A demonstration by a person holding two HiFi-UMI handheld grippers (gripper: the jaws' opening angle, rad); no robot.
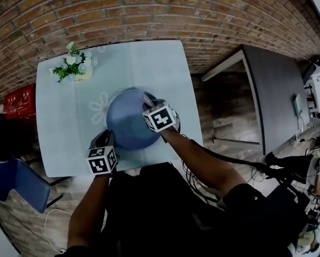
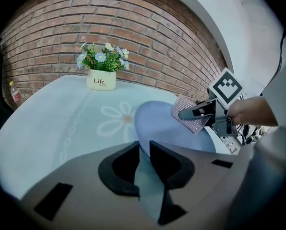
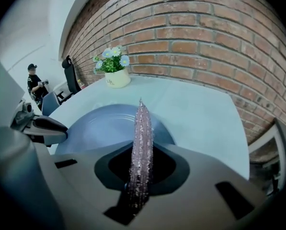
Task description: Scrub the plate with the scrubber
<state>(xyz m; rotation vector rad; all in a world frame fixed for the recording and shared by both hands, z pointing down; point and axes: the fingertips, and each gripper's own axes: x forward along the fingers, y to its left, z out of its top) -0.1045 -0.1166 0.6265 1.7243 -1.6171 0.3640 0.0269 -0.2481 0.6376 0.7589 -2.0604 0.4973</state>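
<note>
A round blue plate [image 1: 125, 123] lies on the pale table [image 1: 149, 63], near its front edge. My left gripper [image 1: 107, 139] is at the plate's near left rim. In the left gripper view the plate's rim [image 2: 143, 164] fills the gap between the jaws, so the left gripper [image 2: 143, 150] is shut on it. My right gripper [image 1: 150, 105] hangs over the plate's right side, shut on a pink glittery scrubber [image 1: 147, 99]. The scrubber [image 3: 142, 143] shows edge-on between the right gripper's jaws, just above the plate [image 3: 99, 126]. From the left, the scrubber [image 2: 187, 115] hangs over the plate's far right part.
A white pot of daisies [image 1: 74, 68] stands at the table's far left corner. A brick wall runs behind the table. A blue chair [image 1: 15, 183] is at the near left, a red crate [image 1: 19, 101] to the left, and a grey table [image 1: 277, 90] to the right.
</note>
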